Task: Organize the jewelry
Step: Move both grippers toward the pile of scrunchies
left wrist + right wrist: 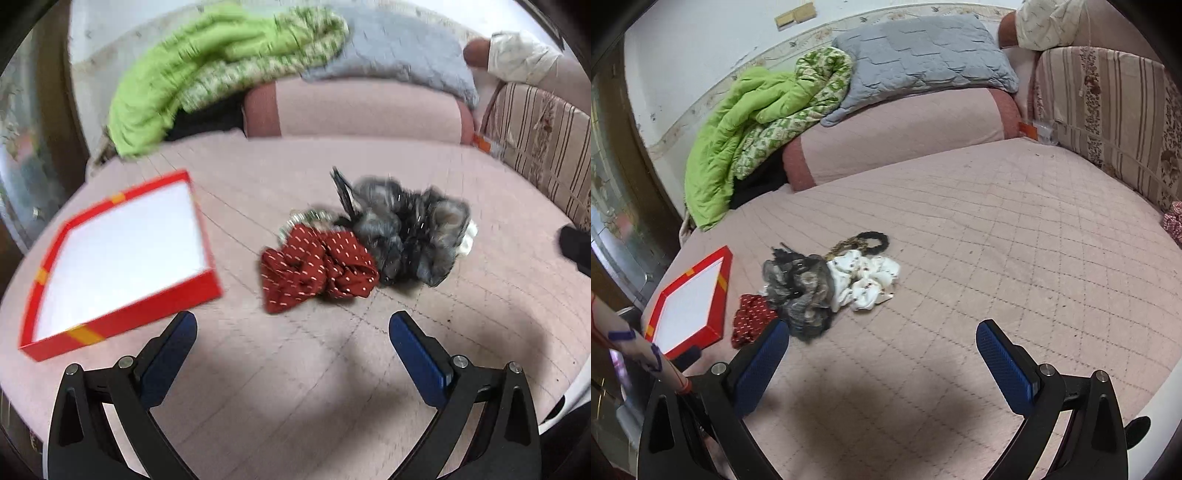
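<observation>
A pile of hair scrunchies lies on the pink quilted bed. In the left wrist view a red dotted scrunchie (pixel 317 267) lies in front, a grey fuzzy one (pixel 406 236) behind it. A shallow red box (pixel 122 325) with a white inside lies to the left. My left gripper (pixel 293 332) is open and empty, just short of the red scrunchie. In the right wrist view the red scrunchie (pixel 751 317), grey one (pixel 799 288), a white patterned one (pixel 864 277) and a black ring one (pixel 873 240) show beside the red box (pixel 716 321). My right gripper (pixel 882 343) is open and empty, right of the pile.
A green quilt (pixel 746 125), a grey pillow (pixel 923 55) and a pink bolster (pixel 905 136) lie at the head of the bed. A striped floral cushion (pixel 1108 110) stands along the right side. The bed edge runs along the left by a dark door frame.
</observation>
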The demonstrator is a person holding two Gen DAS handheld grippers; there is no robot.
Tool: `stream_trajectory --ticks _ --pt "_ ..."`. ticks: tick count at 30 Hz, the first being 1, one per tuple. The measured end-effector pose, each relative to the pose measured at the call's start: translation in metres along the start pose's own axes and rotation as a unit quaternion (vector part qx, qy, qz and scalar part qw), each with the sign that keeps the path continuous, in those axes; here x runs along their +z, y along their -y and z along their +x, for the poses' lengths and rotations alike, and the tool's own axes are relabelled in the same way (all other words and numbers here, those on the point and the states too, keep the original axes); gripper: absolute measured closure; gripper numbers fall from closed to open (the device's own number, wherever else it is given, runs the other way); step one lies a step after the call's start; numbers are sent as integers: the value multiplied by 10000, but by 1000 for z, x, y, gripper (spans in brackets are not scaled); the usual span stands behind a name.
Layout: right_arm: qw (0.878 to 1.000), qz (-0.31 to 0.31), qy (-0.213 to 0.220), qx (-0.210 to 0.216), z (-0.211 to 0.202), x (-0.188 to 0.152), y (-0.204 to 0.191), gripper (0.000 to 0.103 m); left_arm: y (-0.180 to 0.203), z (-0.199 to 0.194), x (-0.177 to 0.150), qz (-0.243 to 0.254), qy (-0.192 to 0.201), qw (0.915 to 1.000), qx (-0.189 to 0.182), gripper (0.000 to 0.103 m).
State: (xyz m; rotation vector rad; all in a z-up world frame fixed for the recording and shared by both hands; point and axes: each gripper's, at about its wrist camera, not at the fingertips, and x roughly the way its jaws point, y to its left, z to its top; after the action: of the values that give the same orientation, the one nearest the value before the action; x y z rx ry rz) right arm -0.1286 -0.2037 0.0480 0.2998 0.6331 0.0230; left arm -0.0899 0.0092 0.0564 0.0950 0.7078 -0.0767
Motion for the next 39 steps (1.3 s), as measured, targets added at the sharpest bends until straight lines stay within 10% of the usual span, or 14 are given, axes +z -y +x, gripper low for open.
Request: stream_trajectory --ticks 39 --pt "9979 -614 160 135 -12 -12 -37 0 -27 -41 -4 -353 364 9980 377 0"
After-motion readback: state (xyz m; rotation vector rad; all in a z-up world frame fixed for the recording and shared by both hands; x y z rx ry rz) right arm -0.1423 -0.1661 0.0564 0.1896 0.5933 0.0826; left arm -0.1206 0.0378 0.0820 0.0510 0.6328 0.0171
